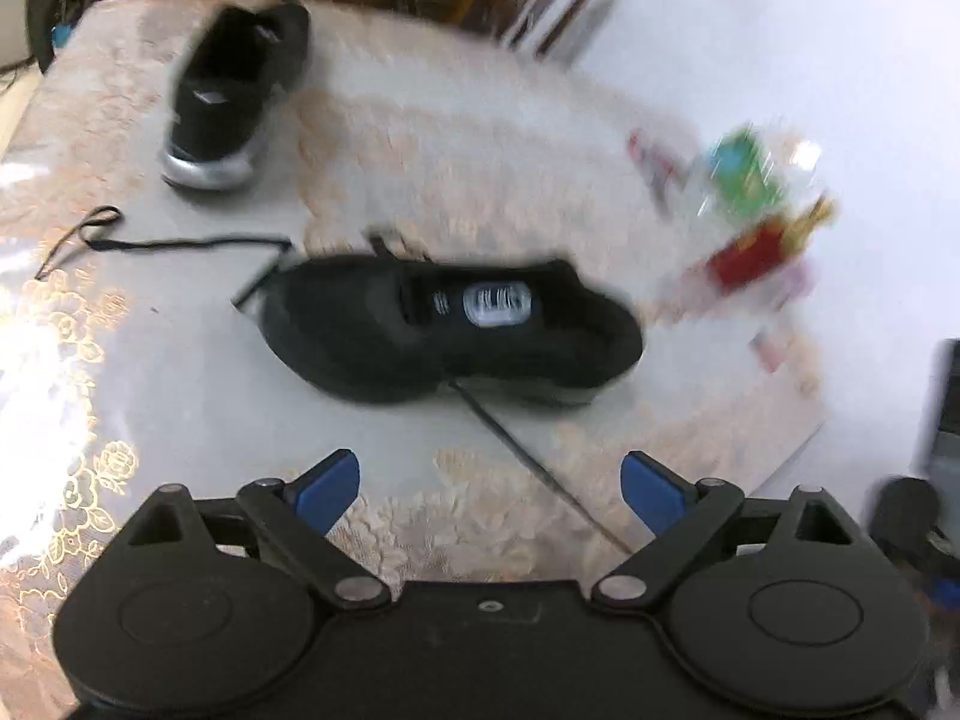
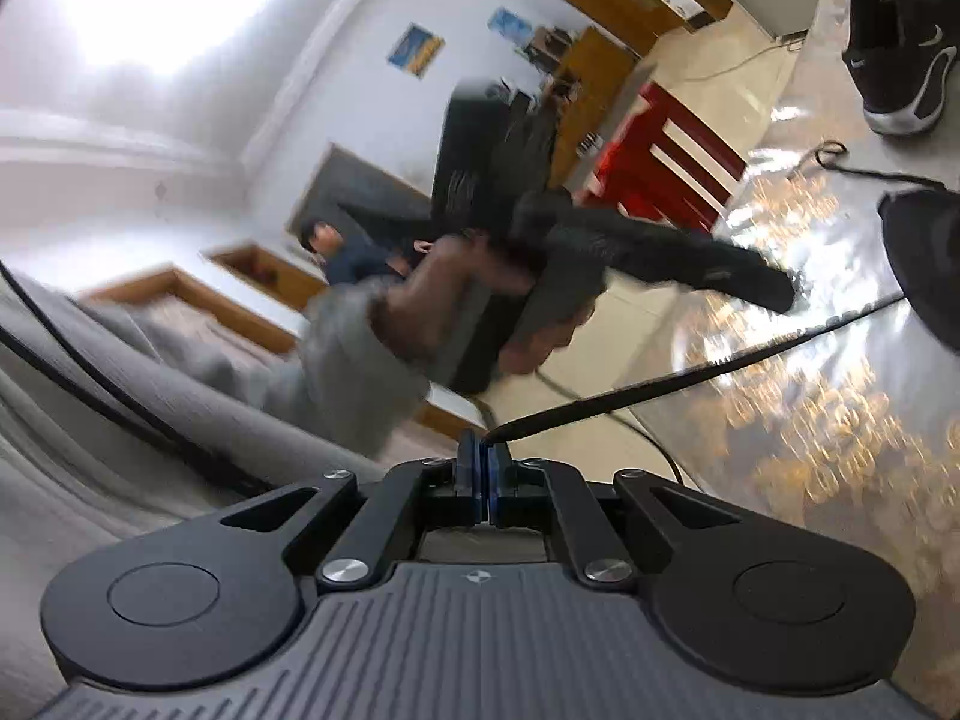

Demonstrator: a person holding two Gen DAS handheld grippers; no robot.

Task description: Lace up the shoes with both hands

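**A:** Where is the shoe?

**B:** A black shoe (image 1: 456, 330) lies on its side on the flowered table (image 1: 180, 396), a second shoe (image 1: 234, 96) well behind it. The left gripper (image 1: 491, 489) hangs near the shoe, jaws spread, holding nothing. The right gripper (image 2: 482, 468) has its jaws pressed together on the tip of a black lace (image 2: 690, 381) stretched out from the shoe.

**A:** How should this pull go?

**B:** Probably steady and straight, while the left steadies the shoe or takes the other lace end (image 1: 102, 234).
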